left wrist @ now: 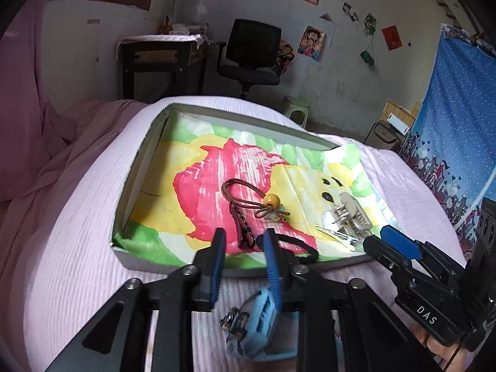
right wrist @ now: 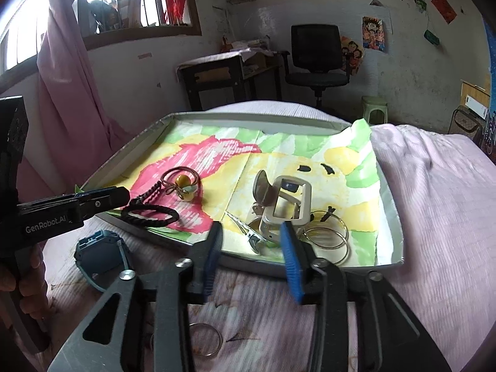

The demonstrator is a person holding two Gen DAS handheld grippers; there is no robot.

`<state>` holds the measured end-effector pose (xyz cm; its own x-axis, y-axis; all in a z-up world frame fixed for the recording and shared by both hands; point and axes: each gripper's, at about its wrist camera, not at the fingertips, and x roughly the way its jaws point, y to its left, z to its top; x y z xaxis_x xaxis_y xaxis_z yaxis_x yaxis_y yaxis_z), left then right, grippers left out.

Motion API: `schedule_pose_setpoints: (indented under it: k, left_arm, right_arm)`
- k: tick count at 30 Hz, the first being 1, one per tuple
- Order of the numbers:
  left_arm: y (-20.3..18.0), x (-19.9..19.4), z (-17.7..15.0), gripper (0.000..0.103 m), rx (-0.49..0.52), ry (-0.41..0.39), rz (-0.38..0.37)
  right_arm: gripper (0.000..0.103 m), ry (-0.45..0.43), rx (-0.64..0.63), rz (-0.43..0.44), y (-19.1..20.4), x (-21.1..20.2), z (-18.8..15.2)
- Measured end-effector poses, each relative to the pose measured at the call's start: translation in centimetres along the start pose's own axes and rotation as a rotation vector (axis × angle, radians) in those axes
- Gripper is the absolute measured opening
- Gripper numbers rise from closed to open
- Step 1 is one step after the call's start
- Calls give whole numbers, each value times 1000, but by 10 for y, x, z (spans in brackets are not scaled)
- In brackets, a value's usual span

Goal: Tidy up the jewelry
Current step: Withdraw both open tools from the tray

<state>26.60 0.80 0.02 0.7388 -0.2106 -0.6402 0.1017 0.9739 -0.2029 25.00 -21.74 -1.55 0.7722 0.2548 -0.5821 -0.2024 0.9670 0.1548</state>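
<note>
Blue watch (left wrist: 254,319): on bed, outside tray (left wrist: 136,167), beneath left tongs (left wrist: 243,241), parted, empty. Right tongs (right wrist: 252,238): parted, empty, before hair claw (right wrist: 285,201).

Black office chair (right wrist: 317,52) against scuffed white wall (right wrist: 403,71); dark desk (right wrist: 223,77) beside; bright barred window (right wrist: 124,0), pink curtain (right wrist: 71,93).

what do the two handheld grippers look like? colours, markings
Both are black linkage frames with silver pivot bolts and ribbed blue finger pads. The left gripper reads "GenRobot.AI" in white on its side in the right wrist view. The right gripper shows "DAS" in the left wrist view. Bare hands hold them; no sleeves visible.
</note>
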Motion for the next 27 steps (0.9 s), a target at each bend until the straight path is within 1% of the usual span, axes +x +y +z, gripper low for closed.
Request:
schedule_pose_setpoints:
  k: [1, 2, 4, 6, 8, 9, 10, 11, 12, 13, 16, 18, 19, 21, 23, 27]
  left_arm:
    - [0, -4, -1, 34, -1, -11, -2]
    - [0, -9, -3, 37, -3, -25, -2]
    - [2, -19, -5, 51, -13, -60, -3]
    - [4, -30, -9, 56, -23, -96, -5]
    - [4, -40, -13, 60, -20, -122, -6]
    - [4, -45, -15, 64, -15, -137, -4]
    - [3, -50, -17, 71, -10, -151, -1]
    - [2, -54, -19, 75, -5, -166, 6]
    - [1, -60, -22, 83, 0, -185, 20]
    - [0, -64, -25, 89, 3, -201, 28]
    - [-2, -75, -34, 96, 13, -237, 45]
    - [-3, -82, -40, 97, 17, -258, 61]
    - [-4, -86, -44, 98, 23, -275, 67]
    - [-7, -93, -51, 101, 40, -302, 75]
    - [-10, -100, -58, 102, 65, -326, 90]
    - [-11, -111, -72, 102, 88, -345, 109]
  right_arm:
    - [38, -15, 0, -1, 0, -5, 0]
    - [39, -27, -1, -2, 0, -8, 0]
    - [45, -55, -7, -9, 1, -18, -1]
    - [53, -83, -8, -14, 1, -29, -2]
    - [57, -110, -4, -16, 2, -39, -4]
    - [61, -121, 0, -16, 2, -44, -5]
    - [64, -134, 5, -16, 1, -49, -7]
    - [71, -150, 11, -14, 0, -55, -8]
    - [76, -161, 17, -10, -1, -60, -10]
    - [78, -171, 25, -2, -3, -64, -12]
    - [85, -189, 31, 17, -3, -76, -15]
    - [93, -211, 24, 13, -2, -84, -19]
    - [95, -222, 23, 13, -1, -87, -21]
    - [102, -250, 24, 13, 1, -95, -25]
    - [102, -281, 16, 15, 3, -106, -31]
    - [102, -307, -4, 12, 6, -121, -39]
